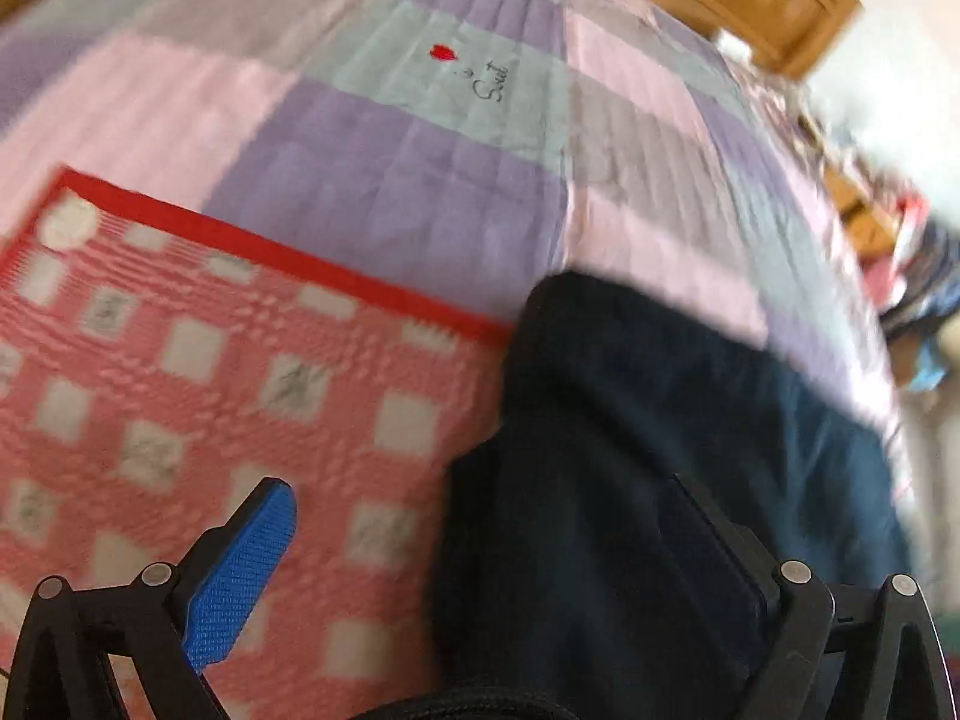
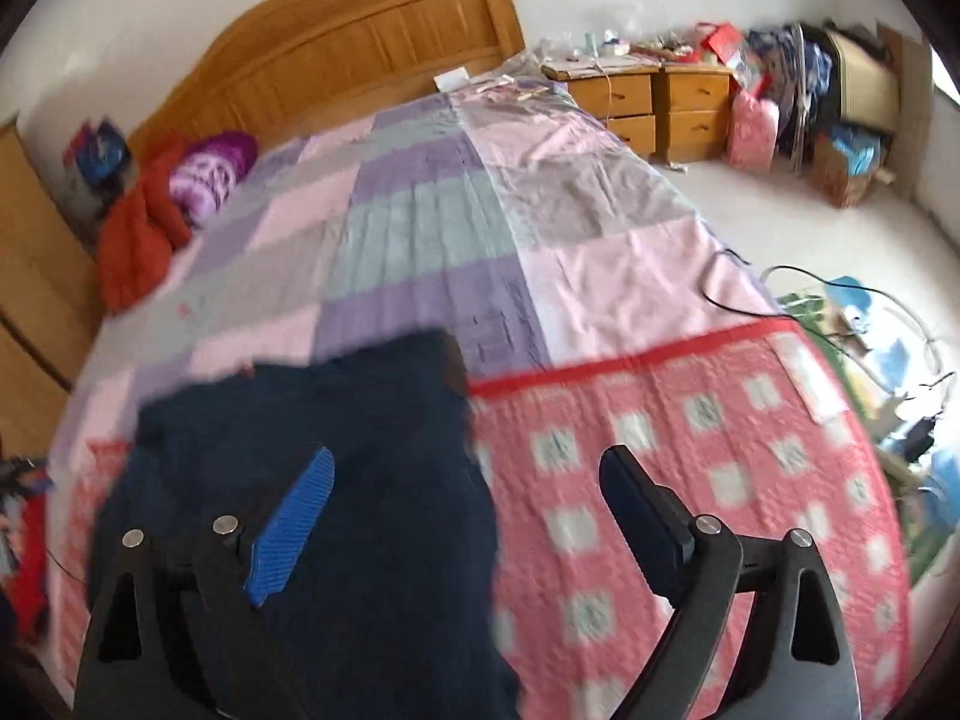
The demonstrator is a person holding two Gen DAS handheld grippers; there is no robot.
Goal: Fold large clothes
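a teal patch of the bedsheet (image 1: 468, 78) bears cursive lettering, apparently "sweet", too blurred for certainty.

A home bedroom. A bed (image 2: 420, 222) with a wooden headboard (image 2: 336, 54) fills the view, covered by a patchwork sheet (image 2: 600, 276) in pink, purple and grey, with a red-checked blanket (image 2: 690, 480) laid over its near end. Two wooden nightstands (image 2: 654, 102) stand beside the headboard. Bags and boxes (image 2: 828, 102) are heaped in the far corner; cables (image 2: 792, 276) trail on the floor (image 2: 780, 222).
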